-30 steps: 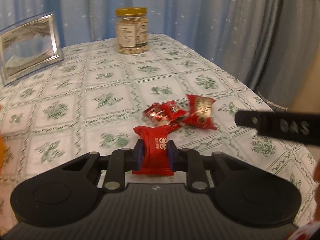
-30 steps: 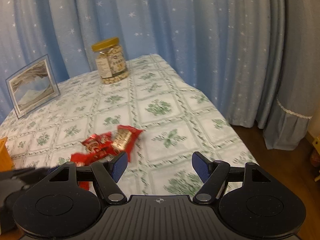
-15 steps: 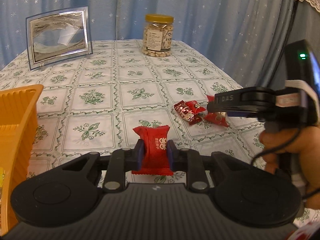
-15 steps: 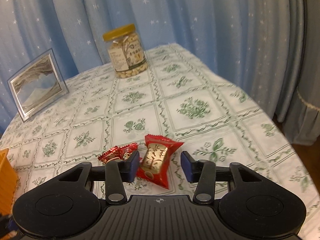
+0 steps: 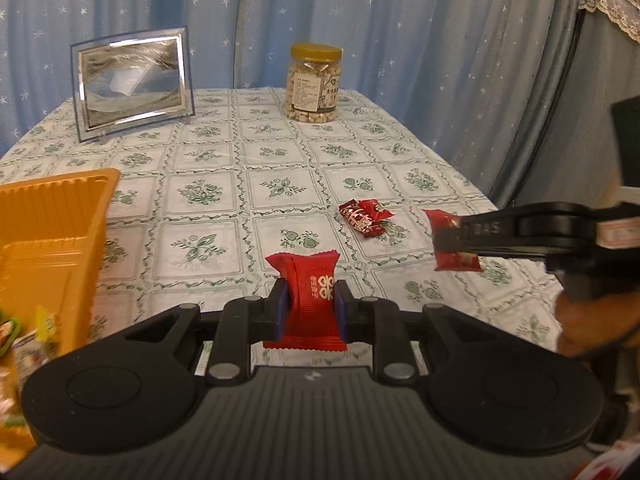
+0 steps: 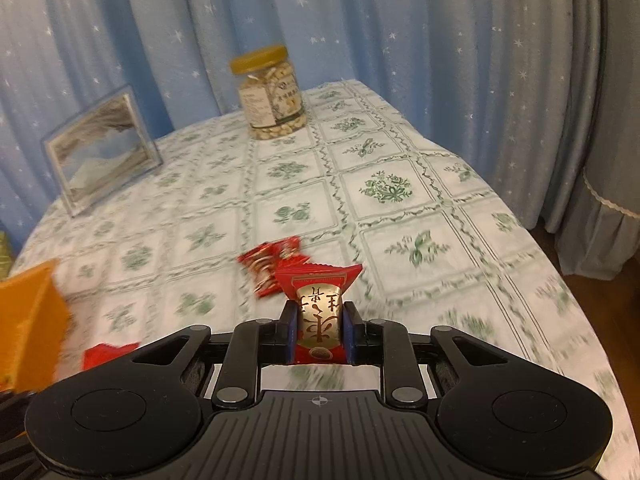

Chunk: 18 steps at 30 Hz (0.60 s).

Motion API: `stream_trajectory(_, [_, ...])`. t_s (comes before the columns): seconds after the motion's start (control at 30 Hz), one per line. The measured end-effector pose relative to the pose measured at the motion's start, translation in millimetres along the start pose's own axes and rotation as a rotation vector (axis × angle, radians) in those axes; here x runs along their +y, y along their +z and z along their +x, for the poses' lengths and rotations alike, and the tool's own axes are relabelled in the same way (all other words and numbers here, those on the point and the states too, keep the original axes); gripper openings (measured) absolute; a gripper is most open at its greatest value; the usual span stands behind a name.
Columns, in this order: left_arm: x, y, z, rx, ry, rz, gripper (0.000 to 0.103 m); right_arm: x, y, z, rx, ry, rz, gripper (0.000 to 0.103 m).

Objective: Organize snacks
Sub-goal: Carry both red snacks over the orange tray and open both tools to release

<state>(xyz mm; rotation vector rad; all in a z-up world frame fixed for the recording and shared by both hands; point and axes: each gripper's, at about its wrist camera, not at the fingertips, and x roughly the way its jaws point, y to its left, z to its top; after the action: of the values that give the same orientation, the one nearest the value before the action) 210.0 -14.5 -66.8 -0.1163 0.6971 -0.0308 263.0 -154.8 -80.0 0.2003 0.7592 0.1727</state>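
A: What's behind the table (image 5: 280,152)?
B: Blue star-speckled curtains (image 5: 400,32), wall to wall.
A: And the tabletop?
B: A white cloth with green floral squares; a picture frame (image 5: 132,82) and nut jar (image 5: 314,82) stand along its far edge. Dark wooden floor (image 6: 600,292) off its right edge.

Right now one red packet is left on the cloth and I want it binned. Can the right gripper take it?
Probably not yet: the right gripper is shut on a gold-label packet. The loose packet lies just ahead, unobstructed.
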Motion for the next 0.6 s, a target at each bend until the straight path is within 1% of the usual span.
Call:
stream_trajectory(0.13, [4,-5,-33,-0.013,0.009,-0.003,0.022,14,-12,-44,-0.016,0.022,0.017,0.023])
stream_trajectory(0.33, [13,-16,-85,-0.039,0.038,-0.008,0.022,41,-34,-99,-0.054,0.055,0.004,0.023])
stream_trajectory(0.47, [24,-24,-114,-0.049,0.059,-0.028,0.022,58,-53,-126,-0.058,0.080,0.002,0.023])
stream_trajectory(0.6, [35,-32,-142,-0.064,0.083,-0.043,0.022,75,-71,-144,-0.054,0.102,-0.023,0.023])
